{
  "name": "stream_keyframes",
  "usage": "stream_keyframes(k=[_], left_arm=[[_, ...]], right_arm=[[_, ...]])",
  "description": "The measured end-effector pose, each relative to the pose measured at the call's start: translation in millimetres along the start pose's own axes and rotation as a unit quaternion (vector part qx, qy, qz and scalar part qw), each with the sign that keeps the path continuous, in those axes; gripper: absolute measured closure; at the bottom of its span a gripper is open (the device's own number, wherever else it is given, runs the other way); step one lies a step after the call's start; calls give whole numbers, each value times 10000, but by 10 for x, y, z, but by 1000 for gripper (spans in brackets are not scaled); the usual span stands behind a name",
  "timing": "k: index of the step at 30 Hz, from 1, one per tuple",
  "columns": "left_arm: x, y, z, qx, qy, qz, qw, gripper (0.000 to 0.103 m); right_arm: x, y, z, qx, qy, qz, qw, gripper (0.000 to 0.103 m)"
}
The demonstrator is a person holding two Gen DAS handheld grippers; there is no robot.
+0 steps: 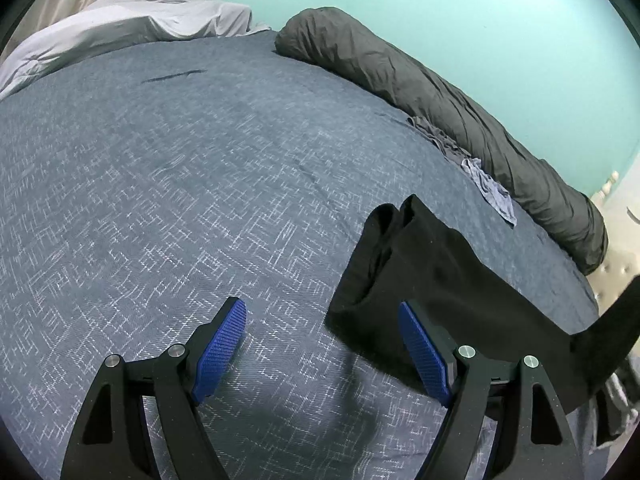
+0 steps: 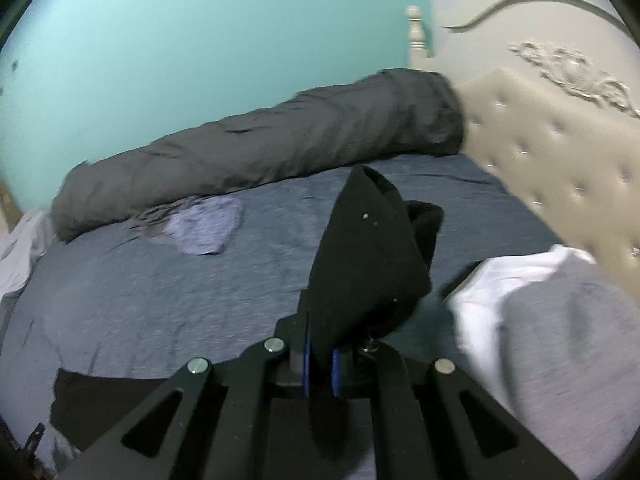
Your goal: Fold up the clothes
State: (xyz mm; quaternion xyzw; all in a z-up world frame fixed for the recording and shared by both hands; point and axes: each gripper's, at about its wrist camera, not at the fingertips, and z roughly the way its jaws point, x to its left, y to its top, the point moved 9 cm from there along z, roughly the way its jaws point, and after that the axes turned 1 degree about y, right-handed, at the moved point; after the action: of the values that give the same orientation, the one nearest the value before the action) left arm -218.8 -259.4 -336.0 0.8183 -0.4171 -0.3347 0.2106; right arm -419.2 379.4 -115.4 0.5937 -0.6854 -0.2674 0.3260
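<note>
Black garment [image 2: 368, 248] pinched by right gripper [image 2: 320, 364] — left gripper [image 1: 322, 344] spread, empty.

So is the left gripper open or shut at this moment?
Open. In the left wrist view the left gripper has its blue pads spread wide over the blue bedspread, nothing between them; the black garment lies beside it.

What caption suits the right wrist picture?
Right gripper shut on black garment, lifted over the blue bed.

Even, cool indoor light, fisheye bending and dark corners in both views; the right wrist view looks motion-blurred.
</note>
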Motion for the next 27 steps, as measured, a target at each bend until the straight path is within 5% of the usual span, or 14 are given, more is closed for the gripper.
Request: stream_keyframes(k=[12,27], left_arm=[[75,53,-94,-78,-92,-44,9999,21],[357,119,-152,-92,-208,-466,9987,21]], right_arm=[[2093,-454,242,338,1110,-905,9891,96],[4205,-1832,681,1306,2009,-1978,9505,96]])
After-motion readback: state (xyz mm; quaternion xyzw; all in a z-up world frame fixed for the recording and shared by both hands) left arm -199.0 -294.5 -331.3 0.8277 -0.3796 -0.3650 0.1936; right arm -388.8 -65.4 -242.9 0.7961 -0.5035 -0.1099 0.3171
